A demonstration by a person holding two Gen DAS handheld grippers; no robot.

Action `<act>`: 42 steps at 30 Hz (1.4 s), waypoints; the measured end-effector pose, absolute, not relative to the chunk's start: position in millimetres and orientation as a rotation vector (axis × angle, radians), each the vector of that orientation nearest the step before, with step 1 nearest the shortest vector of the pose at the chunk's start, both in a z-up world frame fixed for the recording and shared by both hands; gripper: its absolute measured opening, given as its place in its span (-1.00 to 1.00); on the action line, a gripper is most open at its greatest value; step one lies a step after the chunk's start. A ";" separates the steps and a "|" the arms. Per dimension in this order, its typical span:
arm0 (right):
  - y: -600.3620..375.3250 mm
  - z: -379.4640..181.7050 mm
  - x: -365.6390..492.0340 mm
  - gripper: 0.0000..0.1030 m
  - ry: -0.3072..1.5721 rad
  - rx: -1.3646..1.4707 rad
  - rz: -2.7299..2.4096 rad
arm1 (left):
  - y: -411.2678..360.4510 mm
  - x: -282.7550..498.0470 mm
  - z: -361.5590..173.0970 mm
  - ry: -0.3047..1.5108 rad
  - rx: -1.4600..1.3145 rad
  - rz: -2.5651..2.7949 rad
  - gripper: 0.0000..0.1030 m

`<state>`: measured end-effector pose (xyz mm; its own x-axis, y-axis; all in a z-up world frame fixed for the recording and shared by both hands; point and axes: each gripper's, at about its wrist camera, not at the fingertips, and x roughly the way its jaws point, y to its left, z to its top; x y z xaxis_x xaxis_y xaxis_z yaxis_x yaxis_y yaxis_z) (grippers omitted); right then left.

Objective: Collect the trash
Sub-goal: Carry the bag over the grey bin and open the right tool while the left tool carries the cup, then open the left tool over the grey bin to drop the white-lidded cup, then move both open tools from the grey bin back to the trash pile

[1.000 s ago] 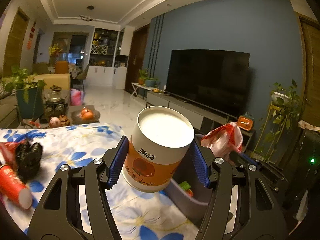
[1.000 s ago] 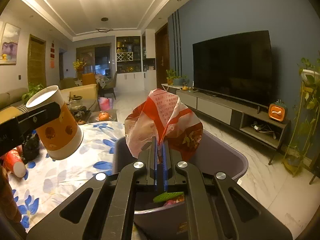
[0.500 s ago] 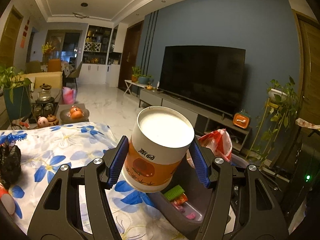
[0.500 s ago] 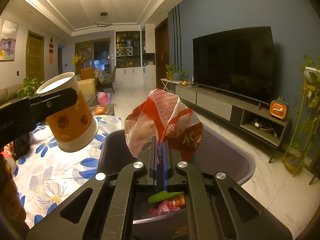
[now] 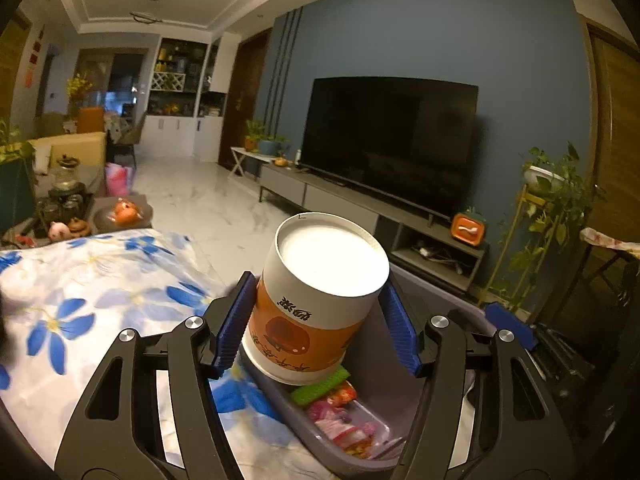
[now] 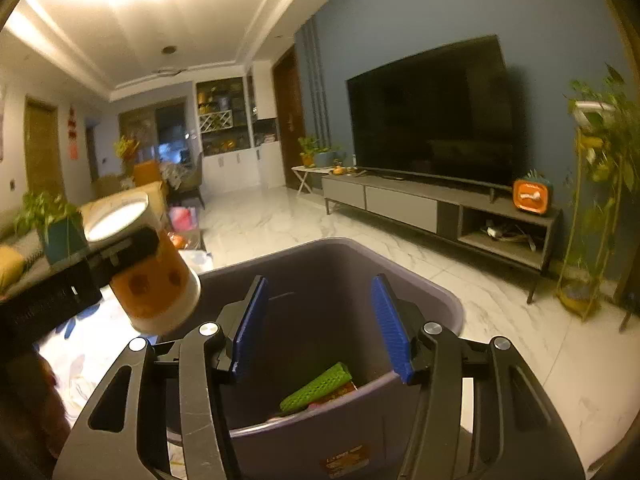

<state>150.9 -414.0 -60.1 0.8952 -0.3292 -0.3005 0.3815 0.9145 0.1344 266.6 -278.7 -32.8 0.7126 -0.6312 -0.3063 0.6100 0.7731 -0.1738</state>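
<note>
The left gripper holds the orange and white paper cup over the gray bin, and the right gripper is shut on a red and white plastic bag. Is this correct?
Not entirely. The right gripper is open and holds nothing, as the right wrist view shows. The left gripper does hold the orange and white paper cup over the gray bin.

Showing orange-and-white paper cup (image 5: 316, 304), grey plastic bin (image 6: 416, 292), green foam net (image 6: 316, 386), blue-flowered white tablecloth (image 5: 100, 292), blue gripper pads (image 6: 390, 328).
</note>
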 end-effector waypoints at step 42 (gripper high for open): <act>-257.0 -47.6 135.4 0.36 0.310 0.078 -0.086 | -13.9 168.7 -58.3 0.381 -0.089 0.008 0.65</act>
<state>135.4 -257.0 -47.6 0.9487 -0.0721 -0.3078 0.0960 0.9934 0.0634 168.7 -13.9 -58.3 0.9283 -0.0085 -0.3718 -0.0248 0.9961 -0.0847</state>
